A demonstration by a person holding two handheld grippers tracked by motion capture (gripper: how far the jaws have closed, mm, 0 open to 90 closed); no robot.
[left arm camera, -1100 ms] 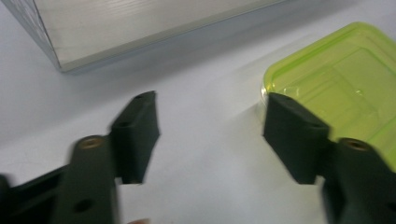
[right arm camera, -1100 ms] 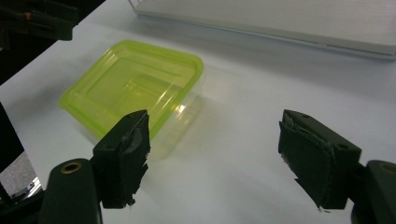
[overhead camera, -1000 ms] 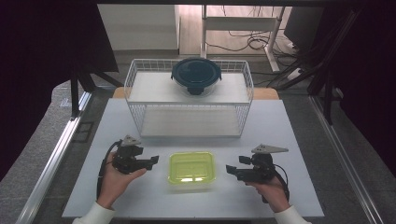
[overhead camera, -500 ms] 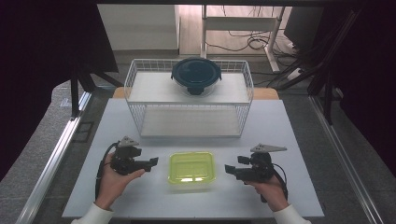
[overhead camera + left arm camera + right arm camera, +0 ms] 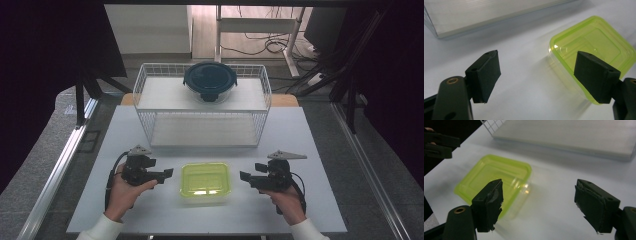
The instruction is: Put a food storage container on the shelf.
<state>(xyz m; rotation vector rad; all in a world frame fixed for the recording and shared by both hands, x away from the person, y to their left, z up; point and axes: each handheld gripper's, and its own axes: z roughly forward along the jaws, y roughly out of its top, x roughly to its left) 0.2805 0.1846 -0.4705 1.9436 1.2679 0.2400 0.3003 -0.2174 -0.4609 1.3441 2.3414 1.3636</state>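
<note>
— Two grippers are flanking the green box on the white table, right?
— Yes. The left gripper is sitting just beside it, jaws gaping wide; the right gripper is waiting near it, jaws equally wide, gripping nothing.

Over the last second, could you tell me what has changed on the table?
Almost nothing. The left gripper has edged slightly toward the green box; nothing was gripped or let go. The right gripper stays beside the box, both grippers open and clear of it. The box, the wire basket and the round dark-lidded container on it lie as before.
</note>
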